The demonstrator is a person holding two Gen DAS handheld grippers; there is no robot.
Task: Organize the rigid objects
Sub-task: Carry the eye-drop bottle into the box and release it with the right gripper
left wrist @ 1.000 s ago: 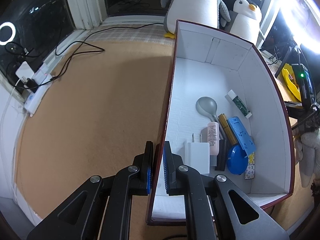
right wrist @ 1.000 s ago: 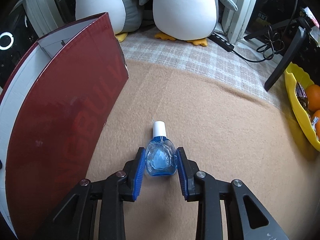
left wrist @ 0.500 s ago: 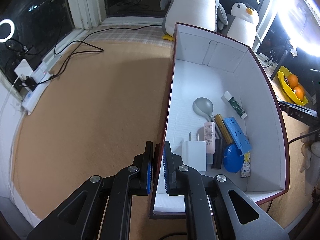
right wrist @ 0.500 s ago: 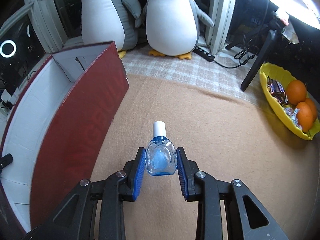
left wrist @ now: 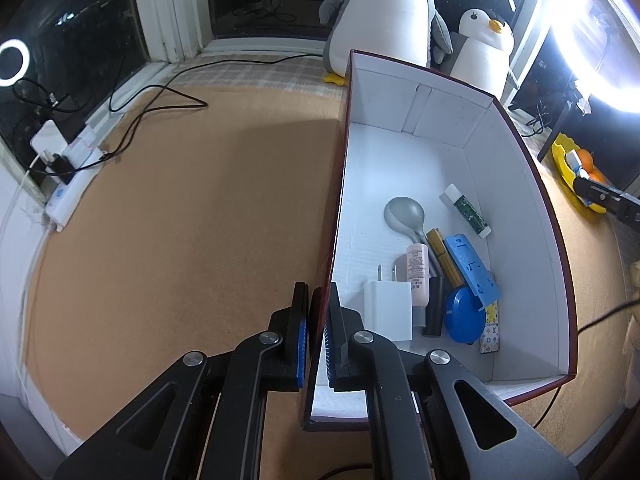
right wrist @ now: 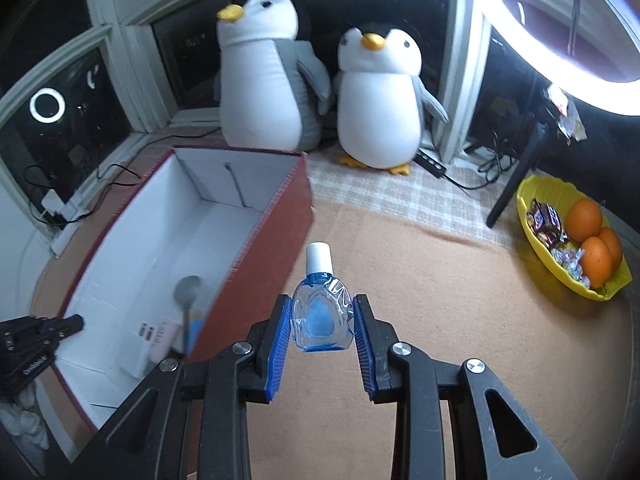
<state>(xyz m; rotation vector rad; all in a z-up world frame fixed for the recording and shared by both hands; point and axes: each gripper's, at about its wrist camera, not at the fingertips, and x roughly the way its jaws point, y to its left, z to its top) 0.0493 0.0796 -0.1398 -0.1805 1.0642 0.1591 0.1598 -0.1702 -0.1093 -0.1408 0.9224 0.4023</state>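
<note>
A: Blue-tinted glass, item one: small dropper bottle (right wrist: pixel 322 316), white cap pointing away from the right tool (right wrist: pixel 322 320), long axis in line with its fingers. Status?

B: Held. The right tool's blue pads press on both flanks of the bottle, jaws narrow around it. It hangs above the tan counter (right wrist: pixel 440 280), clear of the surface.

A: Item two: box (left wrist: pixel 520 208), maroon outside, white inside?

B: Lies to the left of the bottle, its near long wall just beside it. Contents at one end: grey spoon (left wrist: pixel 404 212), white charger (left wrist: pixel 388 312), pink tube (left wrist: pixel 418 268), blue round lid (left wrist: pixel 464 316), others.

A: Left tool (left wrist: pixel 318 332)?

B: Pinched shut on the box's long wall, one finger outside, one inside. By my reckoning it steadies the box.

A: Deciding relation?

B: Bottle must cross leftward over that wall's top edge; the open white floor beyond the spoon looks free. Right hand alone is placed for it.
</note>
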